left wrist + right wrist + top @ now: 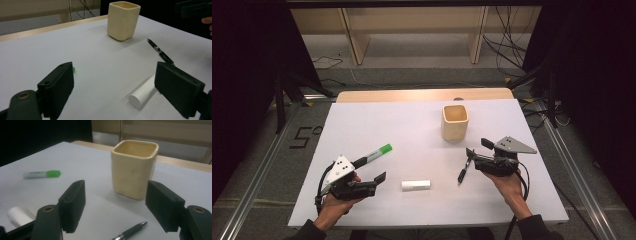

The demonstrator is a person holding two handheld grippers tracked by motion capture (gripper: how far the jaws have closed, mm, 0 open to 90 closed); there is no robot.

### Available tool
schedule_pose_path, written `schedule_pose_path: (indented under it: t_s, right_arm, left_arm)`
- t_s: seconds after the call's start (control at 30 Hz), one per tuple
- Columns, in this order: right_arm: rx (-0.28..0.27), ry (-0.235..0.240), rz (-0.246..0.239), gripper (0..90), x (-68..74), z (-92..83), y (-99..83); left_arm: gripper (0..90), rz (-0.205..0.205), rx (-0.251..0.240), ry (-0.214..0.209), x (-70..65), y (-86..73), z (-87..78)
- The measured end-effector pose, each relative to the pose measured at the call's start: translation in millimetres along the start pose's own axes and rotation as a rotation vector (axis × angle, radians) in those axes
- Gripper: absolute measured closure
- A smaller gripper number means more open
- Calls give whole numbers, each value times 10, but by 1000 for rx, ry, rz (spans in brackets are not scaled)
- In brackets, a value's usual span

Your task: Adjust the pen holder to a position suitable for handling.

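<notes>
We hold both grippers wide open and empty, our right gripper (pixel 468 156) poised just above the black pen (pixel 130 231) on the white table (pixel 412 130); it seems we are at the pick-up, needing to drop and close on the barrel. The left gripper (pixel 113 87) waits near the white cylinder (pixel 143 91), the green-capped marker (pixel 42 174) beyond, the cream square cup (pixel 134 168) farthest; the pen's rear is cut off.
</notes>
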State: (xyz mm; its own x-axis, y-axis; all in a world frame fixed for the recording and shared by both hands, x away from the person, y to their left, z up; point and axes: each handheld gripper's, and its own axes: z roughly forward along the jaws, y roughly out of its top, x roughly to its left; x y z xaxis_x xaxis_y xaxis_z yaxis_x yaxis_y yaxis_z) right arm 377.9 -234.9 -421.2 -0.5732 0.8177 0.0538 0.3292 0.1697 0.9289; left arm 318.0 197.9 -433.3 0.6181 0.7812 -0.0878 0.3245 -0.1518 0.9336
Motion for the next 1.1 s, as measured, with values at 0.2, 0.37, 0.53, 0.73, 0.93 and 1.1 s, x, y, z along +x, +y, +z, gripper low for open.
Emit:
schedule_pose_path:
  t_s: [0.2, 0.37, 0.53, 0.73, 0.93, 1.1]
  right_arm:
    - [29, -48, 14, 418, -112, 90, 15]
    - [51, -75, 24, 463, -209, 205, 41]
    - [60, -106, 49, 561, -309, 301, 57]
    - [76, -152, 75, 687, -417, 382, 63]
    - [103, -161, 139, 838, -594, 553, 52]
    - [127, -162, 156, 900, -694, 745, 44]
  left_arm:
    - [153, 0, 0, 0, 1, 0, 2]
    - [153, 0, 0, 0, 1, 0, 2]
    - [153, -2, 0, 1, 4, 0, 2]
    - [153, -3, -2, 3, 8, 0, 2]
    - [153, -3, -4, 3, 6, -1, 7]
    - [153, -6, -5, 4, 14, -3, 7]
